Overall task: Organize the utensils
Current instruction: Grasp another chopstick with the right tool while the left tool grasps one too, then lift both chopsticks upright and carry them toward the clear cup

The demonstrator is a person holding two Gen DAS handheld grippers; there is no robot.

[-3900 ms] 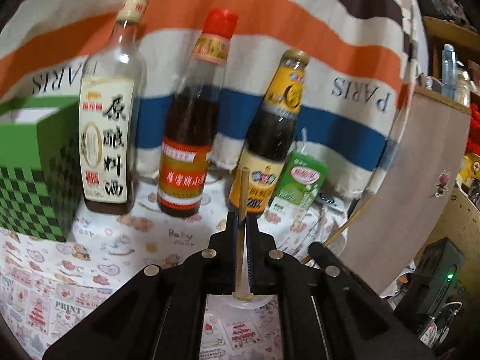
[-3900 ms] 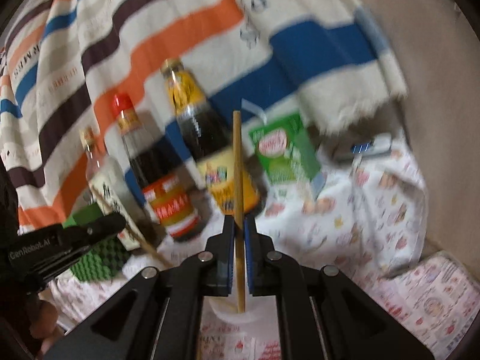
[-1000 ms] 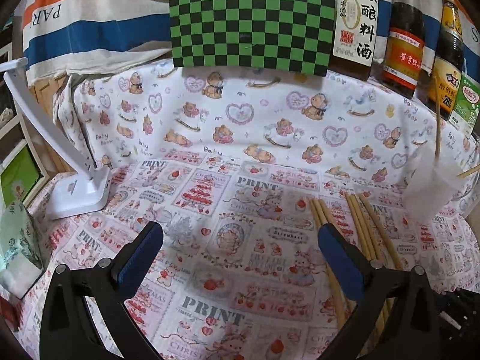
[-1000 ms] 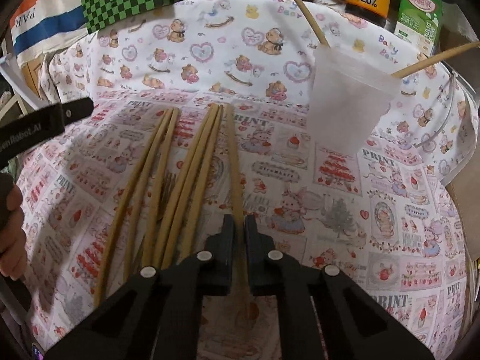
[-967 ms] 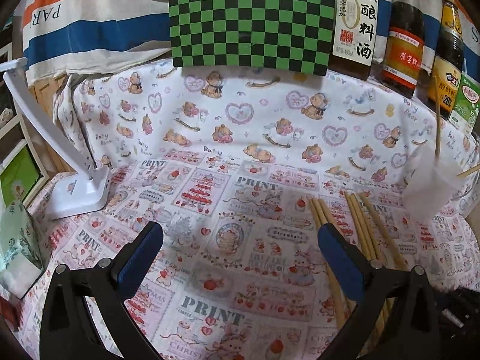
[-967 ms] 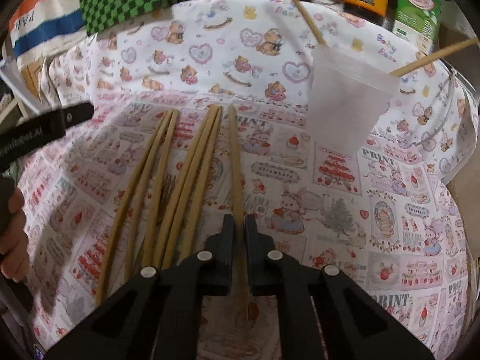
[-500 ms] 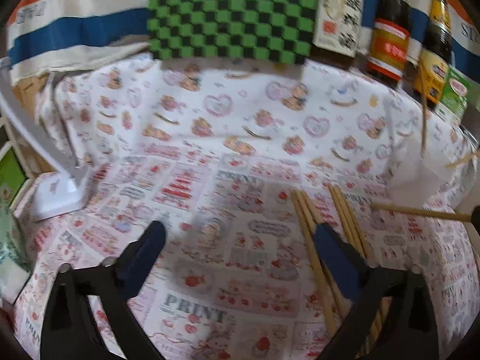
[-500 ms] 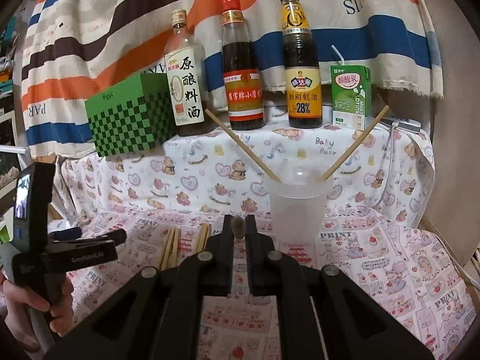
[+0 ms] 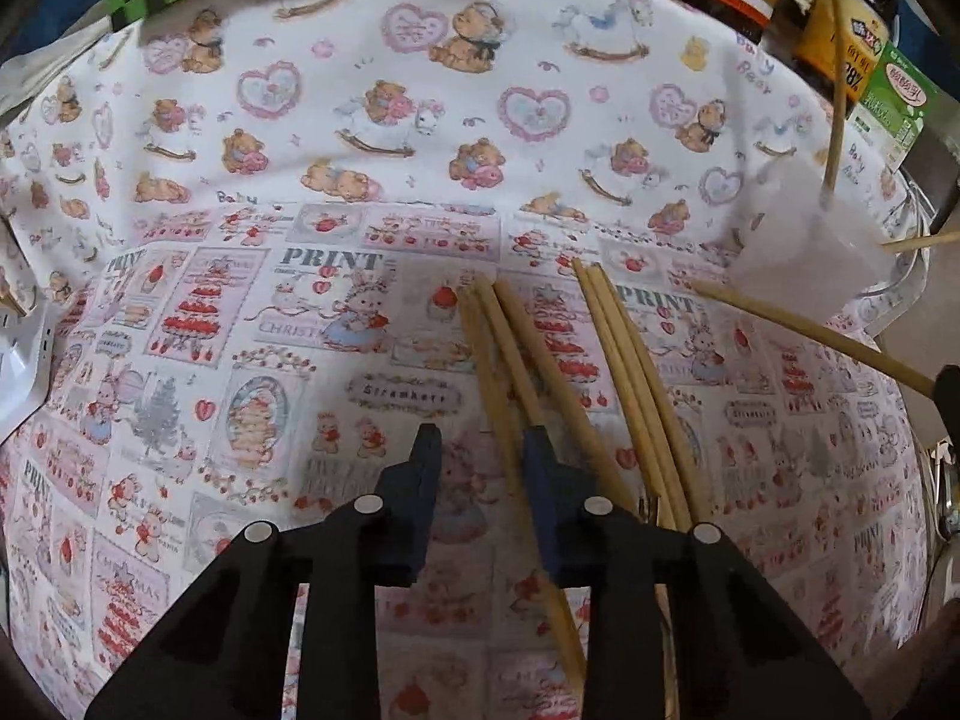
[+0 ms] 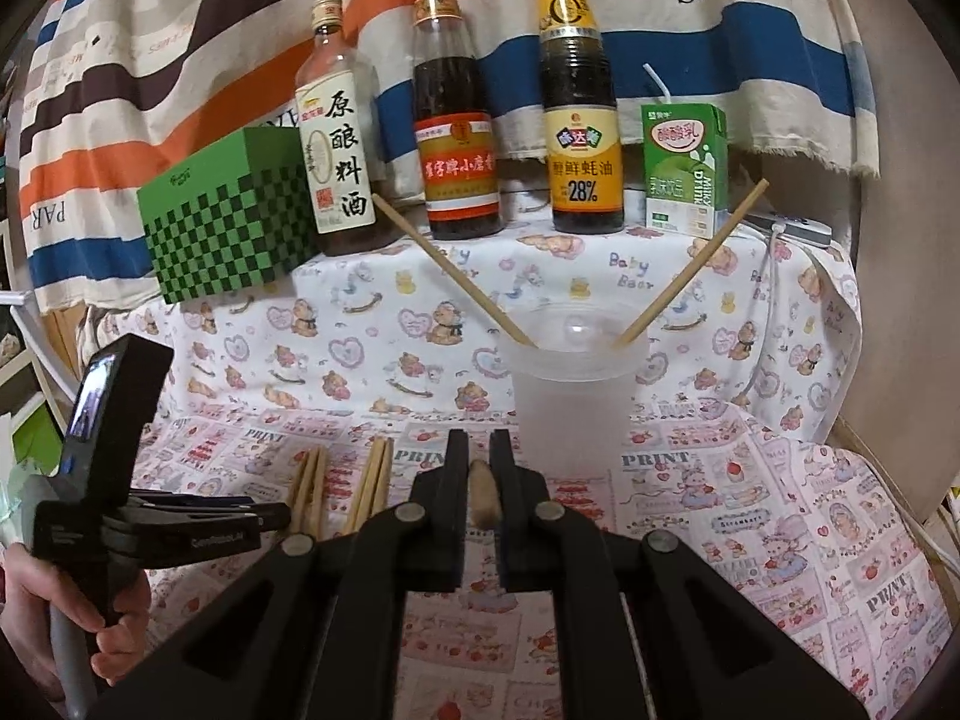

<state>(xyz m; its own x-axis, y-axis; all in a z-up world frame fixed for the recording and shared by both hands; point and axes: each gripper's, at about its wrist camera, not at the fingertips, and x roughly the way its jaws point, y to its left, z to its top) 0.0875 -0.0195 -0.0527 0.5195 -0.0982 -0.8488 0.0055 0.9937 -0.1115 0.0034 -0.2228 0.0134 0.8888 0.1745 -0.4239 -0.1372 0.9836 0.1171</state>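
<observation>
Left wrist view alone shows its fingers [image 9: 480,444] closing around a chopstick [image 9: 501,396]; right fingers [image 10: 479,450] clamp another chopstick [image 10: 483,492].

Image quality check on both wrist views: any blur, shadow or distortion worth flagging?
Left wrist: strong fisheye bend, dark vignette corners, gripper shadow on the printed cloth, bottles cropped at top. Right wrist: sharp centre, bottle labels readable, striped backdrop curves at edges, held chopstick foreshortened and soft.

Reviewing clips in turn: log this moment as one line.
left gripper: closing over chopstick on cloth | right gripper: shut on chopstick, facing cup | cup: two chopsticks in
</observation>
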